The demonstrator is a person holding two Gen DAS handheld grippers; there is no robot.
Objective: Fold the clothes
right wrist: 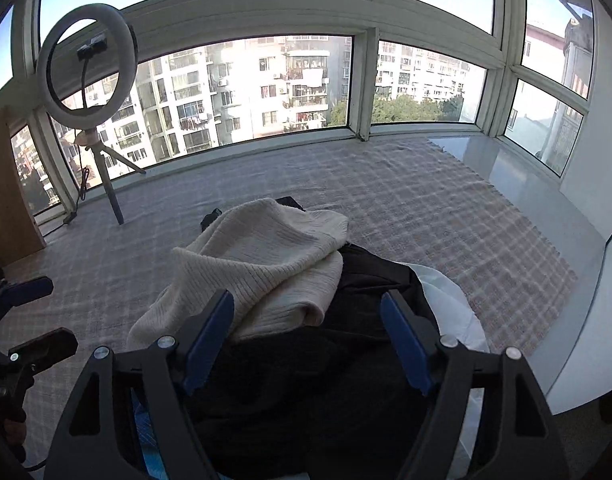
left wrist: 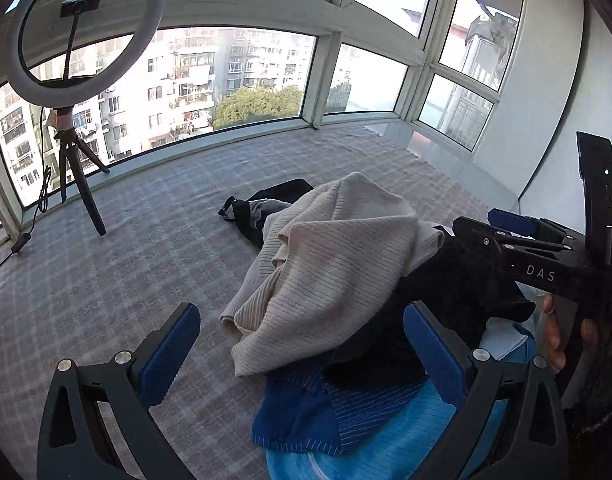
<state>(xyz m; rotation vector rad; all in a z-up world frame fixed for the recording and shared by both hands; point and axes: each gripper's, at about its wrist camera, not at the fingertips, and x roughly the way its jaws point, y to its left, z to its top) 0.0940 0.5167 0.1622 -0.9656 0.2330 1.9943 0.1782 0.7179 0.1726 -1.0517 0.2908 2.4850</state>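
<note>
Jaws spread wide on left gripper and right gripper, hovering near cream ribbed sweater topping a clothes pile on checked rug.

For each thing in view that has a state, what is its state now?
Left gripper: open, holding nothing.
Right gripper: open, holding nothing.
Cream ribbed knit sweater: crumpled, unfolded, on top of the pile.
Black garment: bunched, partly under the sweater.
Blue striped garment: crumpled, at the bottom.
White ring light: unlit, upright on its tripod.
</note>
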